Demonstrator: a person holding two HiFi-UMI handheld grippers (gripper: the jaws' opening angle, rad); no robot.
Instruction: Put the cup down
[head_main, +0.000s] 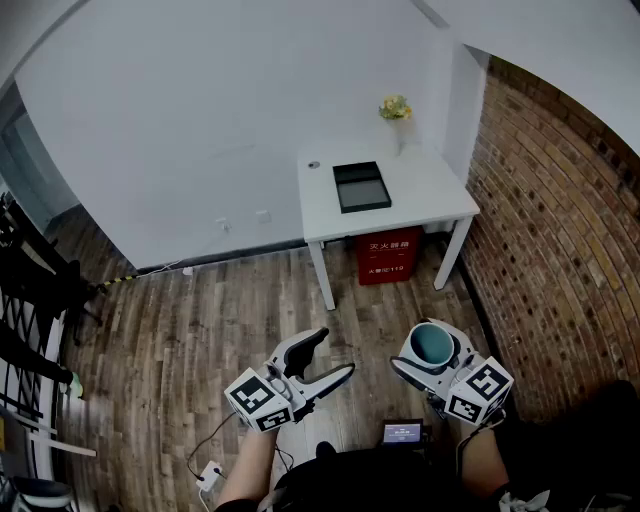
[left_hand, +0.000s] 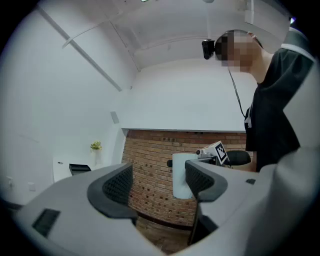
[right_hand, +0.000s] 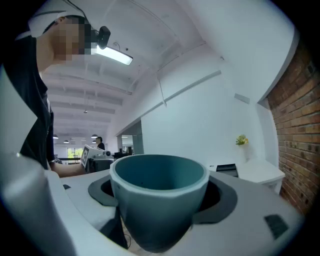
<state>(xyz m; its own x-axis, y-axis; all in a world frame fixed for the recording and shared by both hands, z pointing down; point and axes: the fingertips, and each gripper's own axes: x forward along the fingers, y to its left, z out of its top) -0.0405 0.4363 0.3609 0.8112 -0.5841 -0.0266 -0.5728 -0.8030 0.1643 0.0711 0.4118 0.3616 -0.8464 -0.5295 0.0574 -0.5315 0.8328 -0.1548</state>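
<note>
Right gripper (right_hand: 160, 195) clamps a teal cup (head_main: 432, 343) between its fingers, pads (right_hand: 222, 197) seen only in its own view. Left gripper (left_hand: 159, 182) has fingers wide apart, nothing between.

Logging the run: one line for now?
right gripper: shut on cup | left gripper: open, empty | cup: upright, not yet down

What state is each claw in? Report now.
Left claw: open, holding nothing.
Right claw: closed on the teal cup.
</note>
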